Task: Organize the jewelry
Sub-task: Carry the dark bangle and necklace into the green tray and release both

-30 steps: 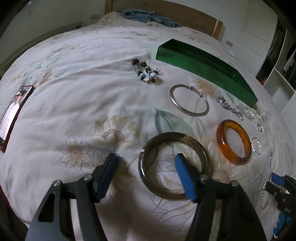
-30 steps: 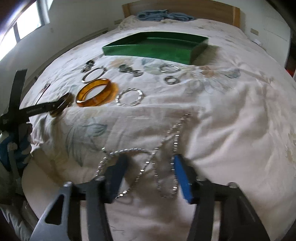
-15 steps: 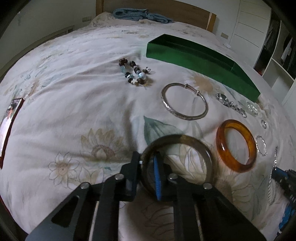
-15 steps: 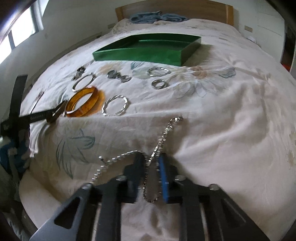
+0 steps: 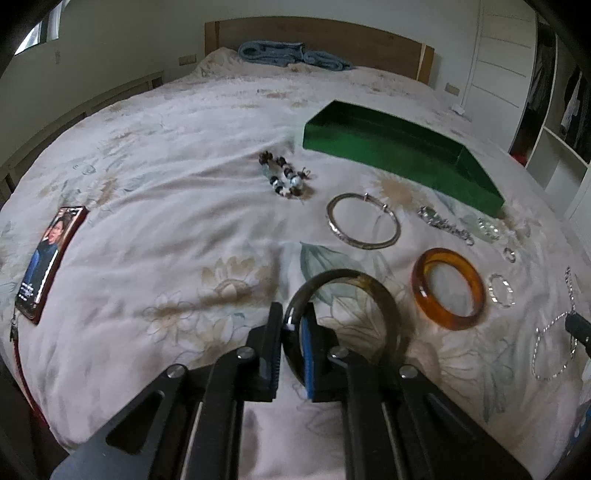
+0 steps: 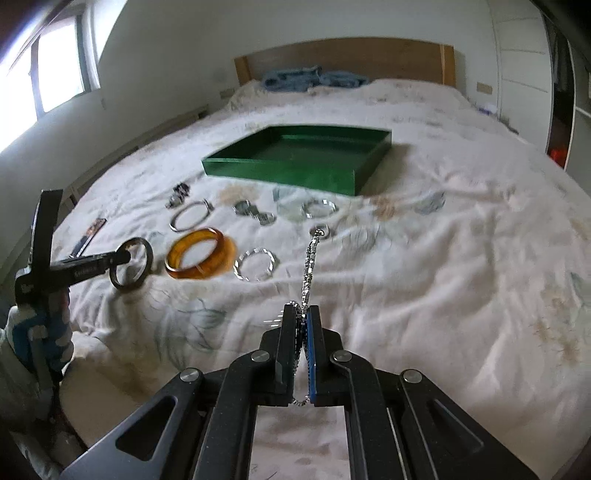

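On the floral white bedspread (image 5: 155, 206) the jewelry is lying spread out, w/ two hand-held grippers each pinching a piece. Left gripper (image 5: 293, 325) is clamping the near-left rim of a dark smoky-grey round bangle (image 5: 373, 291); jaws are closing to a narrow gap, pads pressing on the rim from both sides. In the right wrist view that bangle (image 6: 133, 262) is sitting lifted off the fabric at the tip of the left gripper (image 6: 120, 258), w/ a gloved hand (image 6: 40, 332) gripping the handle.

Right gripper (image 6: 303, 321) is squeezed almost fully together on a silver link chain (image 6: 310, 258); the chain is running up from between the pads toward a small silver ring (image 6: 320, 232), and a short loop is dangling below the jaws. From the left view the same chain (image 5: 554, 332) is hanging at the far right edge.

Pieces lying loose: an amber translucent bangle (image 5: 448, 288) just right of the dark one, a thin silver cuff bangle (image 5: 364, 225) beyond it, a dark-and-pale bead bracelet (image 5: 286, 179) further back, a chunky silver link bracelet (image 5: 443, 225), a twisted silver hoop (image 5: 501, 290) and a clear crystal bracelet (image 5: 487, 227) near the tray corner.

An open, shallow green rectangular tray (image 6: 295, 173) is sitting past the jewelry, mid-bed; nothing visible inside it. A phone w/ a lit screen in a red case (image 5: 48, 258) is lying at the left edge. Folded blue cloth (image 5: 291, 55) is resting by the wooden headboard (image 5: 332, 33).
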`<state>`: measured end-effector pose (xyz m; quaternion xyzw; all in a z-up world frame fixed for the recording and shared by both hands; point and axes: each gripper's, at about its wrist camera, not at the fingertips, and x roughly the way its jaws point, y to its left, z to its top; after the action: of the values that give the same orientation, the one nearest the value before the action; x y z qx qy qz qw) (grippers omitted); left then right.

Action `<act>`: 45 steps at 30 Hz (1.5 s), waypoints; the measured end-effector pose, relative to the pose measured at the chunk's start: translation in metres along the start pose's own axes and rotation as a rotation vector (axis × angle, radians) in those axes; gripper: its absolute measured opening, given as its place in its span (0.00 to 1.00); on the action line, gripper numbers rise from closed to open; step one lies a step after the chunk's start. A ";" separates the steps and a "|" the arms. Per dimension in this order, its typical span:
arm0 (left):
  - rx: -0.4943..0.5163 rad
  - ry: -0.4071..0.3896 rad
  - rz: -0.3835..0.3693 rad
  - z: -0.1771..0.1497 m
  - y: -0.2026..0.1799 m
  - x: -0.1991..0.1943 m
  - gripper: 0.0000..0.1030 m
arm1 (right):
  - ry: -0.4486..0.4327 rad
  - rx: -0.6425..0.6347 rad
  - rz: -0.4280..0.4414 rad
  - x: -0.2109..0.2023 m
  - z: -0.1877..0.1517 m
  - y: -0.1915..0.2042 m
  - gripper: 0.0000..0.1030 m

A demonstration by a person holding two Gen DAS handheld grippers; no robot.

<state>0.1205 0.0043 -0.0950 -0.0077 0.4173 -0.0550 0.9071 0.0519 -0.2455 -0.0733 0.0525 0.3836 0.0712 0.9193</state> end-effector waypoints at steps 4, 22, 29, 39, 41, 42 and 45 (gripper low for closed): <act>-0.008 -0.033 -0.008 0.001 0.001 -0.020 0.08 | -0.043 -0.016 -0.001 -0.021 0.005 0.008 0.05; -0.009 -0.145 -0.043 0.078 -0.017 -0.055 0.08 | -0.248 -0.096 -0.035 -0.061 0.098 0.010 0.05; 0.013 -0.145 -0.040 0.138 -0.041 -0.022 0.08 | -0.282 -0.105 -0.038 -0.029 0.162 0.000 0.05; 0.018 -0.084 -0.029 0.211 -0.079 0.080 0.08 | -0.187 -0.097 -0.008 0.090 0.206 -0.013 0.05; 0.025 -0.066 -0.021 0.221 -0.086 0.103 0.08 | -0.156 -0.089 0.001 0.119 0.210 -0.016 0.05; 0.028 -0.057 -0.020 0.224 -0.089 0.113 0.08 | -0.145 -0.087 0.003 0.129 0.210 -0.016 0.05; 0.039 -0.035 -0.019 0.230 -0.094 0.138 0.08 | -0.101 -0.067 0.011 0.166 0.211 -0.022 0.05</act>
<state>0.3750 -0.1116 -0.0443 0.0053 0.4001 -0.0718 0.9136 0.3192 -0.2479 -0.0449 0.0273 0.3340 0.0866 0.9382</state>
